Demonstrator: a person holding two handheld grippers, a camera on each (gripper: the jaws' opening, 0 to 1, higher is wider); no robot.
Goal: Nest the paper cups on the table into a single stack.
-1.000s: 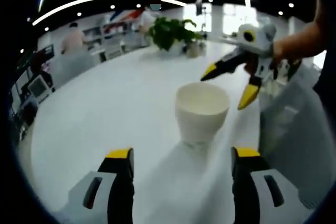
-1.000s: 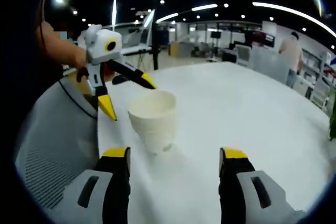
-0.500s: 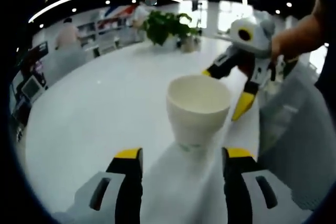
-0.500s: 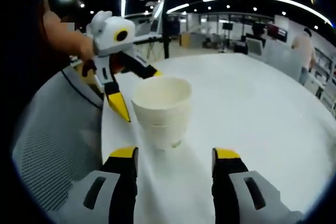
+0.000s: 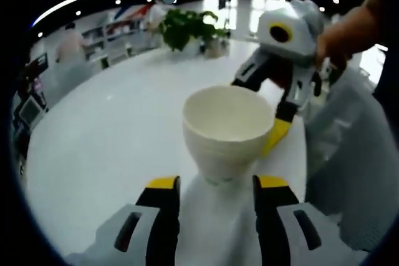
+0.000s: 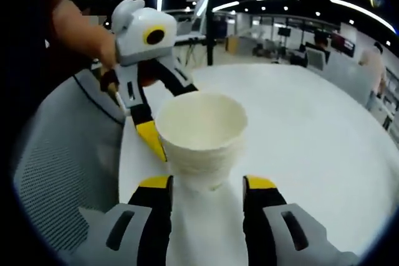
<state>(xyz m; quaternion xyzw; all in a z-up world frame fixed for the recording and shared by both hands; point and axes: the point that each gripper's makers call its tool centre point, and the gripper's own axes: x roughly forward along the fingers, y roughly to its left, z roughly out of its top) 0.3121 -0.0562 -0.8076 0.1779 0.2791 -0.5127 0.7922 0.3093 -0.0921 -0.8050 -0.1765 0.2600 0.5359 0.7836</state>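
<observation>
The paper cups (image 5: 227, 132) stood on the white table (image 5: 106, 129), already one inside another as far as could be seen. The left gripper (image 5: 215, 185) and the right gripper (image 6: 206, 182) both had jaws apart around the stack, gripping nothing.

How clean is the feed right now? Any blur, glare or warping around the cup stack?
Left gripper view: paper cups soft and slightly blurred, white table washed out, ceiling light strips bowed by the fisheye. Right gripper view: cup rim fairly crisp, left gripper legible, background soft, table edge curved.
</observation>
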